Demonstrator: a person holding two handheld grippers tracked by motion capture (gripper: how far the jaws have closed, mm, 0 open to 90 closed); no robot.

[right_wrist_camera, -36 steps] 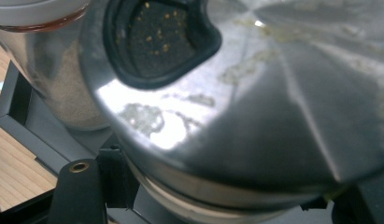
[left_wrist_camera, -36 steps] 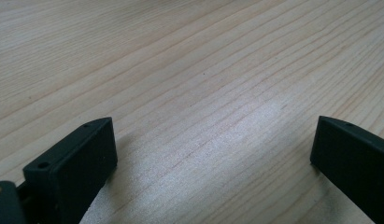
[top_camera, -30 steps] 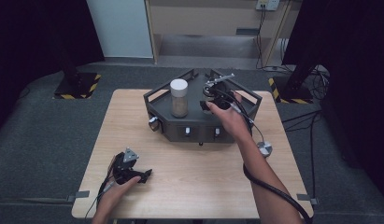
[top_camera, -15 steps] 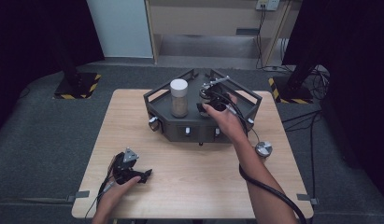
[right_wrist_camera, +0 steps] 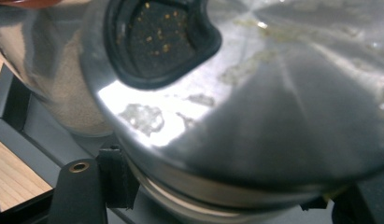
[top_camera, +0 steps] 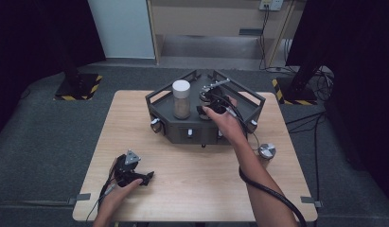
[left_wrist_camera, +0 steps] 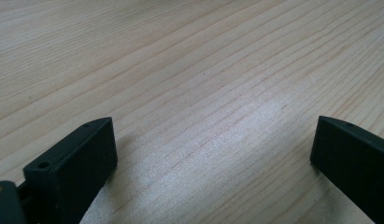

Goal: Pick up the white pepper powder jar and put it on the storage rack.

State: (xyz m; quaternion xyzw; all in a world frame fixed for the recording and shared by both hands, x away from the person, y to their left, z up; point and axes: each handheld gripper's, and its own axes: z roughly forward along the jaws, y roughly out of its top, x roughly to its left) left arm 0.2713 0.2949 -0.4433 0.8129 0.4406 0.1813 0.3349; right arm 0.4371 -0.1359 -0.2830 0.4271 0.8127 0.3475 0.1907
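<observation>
Two jars are counted in one dark rack [top_camera: 249, 101]: a white-capped jar [top_camera: 181, 99] beside the right jaws and a steel-lidded jar [right_wrist_camera: 273, 93] between them. One loose steel lid [top_camera: 266, 151] is counted apart.

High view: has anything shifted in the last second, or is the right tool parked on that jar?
Little visibly changed. The right tool stays clamped at the steel-lidded jar in the dark rack, beside the white-capped jar. The left tool stays open on the table; the loose steel lid lies unmoved.

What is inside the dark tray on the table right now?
The tray holds a white-lidded jar of pale powder, plus a steel-lidded jar clamped by the right gripper. That jar's contents are hidden.
</observation>
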